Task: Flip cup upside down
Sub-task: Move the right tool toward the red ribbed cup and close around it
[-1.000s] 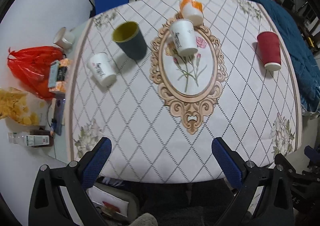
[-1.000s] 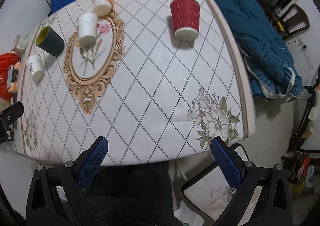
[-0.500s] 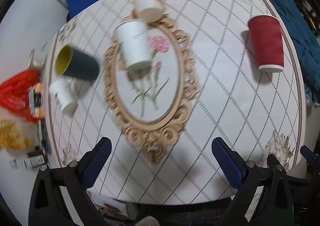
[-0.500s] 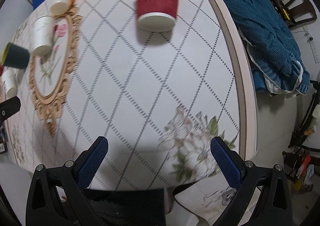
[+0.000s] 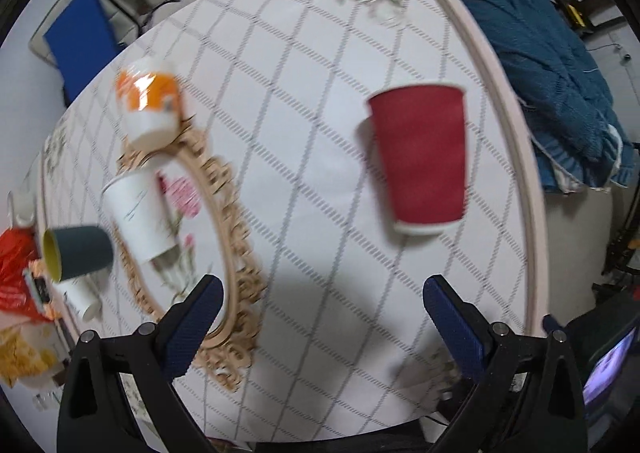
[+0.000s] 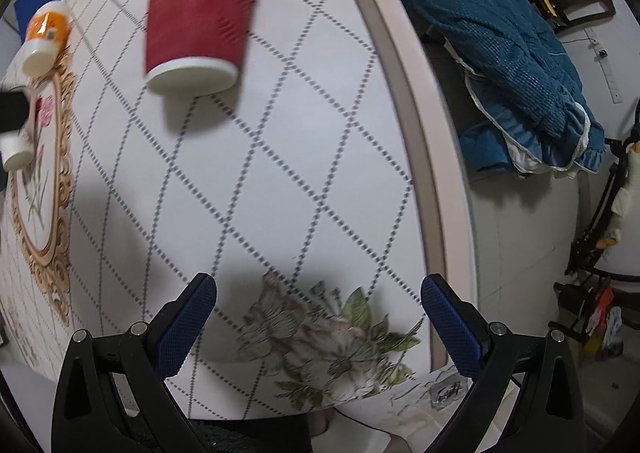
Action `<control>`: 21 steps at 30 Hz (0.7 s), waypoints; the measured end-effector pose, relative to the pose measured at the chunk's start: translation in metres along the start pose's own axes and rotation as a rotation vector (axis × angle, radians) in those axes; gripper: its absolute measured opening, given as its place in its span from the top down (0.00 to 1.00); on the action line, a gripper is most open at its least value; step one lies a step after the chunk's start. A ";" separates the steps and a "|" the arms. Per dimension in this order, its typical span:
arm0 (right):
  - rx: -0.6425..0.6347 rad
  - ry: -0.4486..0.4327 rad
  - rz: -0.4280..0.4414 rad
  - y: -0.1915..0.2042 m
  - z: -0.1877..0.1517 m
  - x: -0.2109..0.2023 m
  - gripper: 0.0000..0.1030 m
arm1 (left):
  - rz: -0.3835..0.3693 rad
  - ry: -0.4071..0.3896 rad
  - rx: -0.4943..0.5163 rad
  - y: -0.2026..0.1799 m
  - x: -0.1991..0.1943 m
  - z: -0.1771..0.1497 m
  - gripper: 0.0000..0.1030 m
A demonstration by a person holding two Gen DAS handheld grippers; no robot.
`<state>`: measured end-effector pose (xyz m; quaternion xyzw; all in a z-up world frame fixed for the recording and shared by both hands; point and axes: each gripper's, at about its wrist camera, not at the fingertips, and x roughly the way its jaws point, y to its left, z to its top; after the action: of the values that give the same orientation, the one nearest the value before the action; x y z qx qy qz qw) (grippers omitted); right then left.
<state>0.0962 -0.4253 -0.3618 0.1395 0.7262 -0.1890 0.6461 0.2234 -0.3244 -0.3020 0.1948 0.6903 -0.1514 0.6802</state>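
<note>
Seen from above, a table (image 5: 312, 157) under a cloth with a diamond grid, flower prints and a gold oval frame (image 5: 224, 253). Near the right edge of the table, a red cup (image 5: 420, 157), mouth down with its white rim against the cloth. Much larger in both views than a second ago, and closer to the middle of the left view. In the right view, the same red cup (image 6: 200, 9) high on the left, sharper there, ribbed on its side.

Left gripper (image 5: 322, 317) spread wide, nothing between its blue pads, hanging over the cloth short of the red cup. Right gripper (image 6: 320, 317) likewise spread wide and empty, above a flower print (image 6: 328, 349) close to the table's near edge; a second ago that print lay further ahead, beyond the pads.

Left of the red cup and well apart from it, an orange cup (image 5: 148, 105) at the top of the gold frame, mouth down. Below it, a white cup (image 5: 140, 221) inside the frame. Further left, a dark cup (image 5: 78, 253) with a yellow inside, lying on its side, and just beneath it a second white cup (image 5: 82, 299). All four crowded toward the left edge of the left view, where earlier they sat near its top.

Right of the table, a blue quilt (image 6: 500, 53). At the far left, a red bag (image 5: 16, 269). Both views blurred by motion.
</note>
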 end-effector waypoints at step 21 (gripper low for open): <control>0.042 -0.020 -0.063 -0.043 0.048 0.013 0.00 | -0.026 0.109 0.090 -0.061 0.059 0.084 0.00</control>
<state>0.1179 -0.4855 -0.3751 0.1284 0.7195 -0.2258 0.6440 0.2685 -0.4136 -0.3667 0.2241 0.7214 -0.1803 0.6299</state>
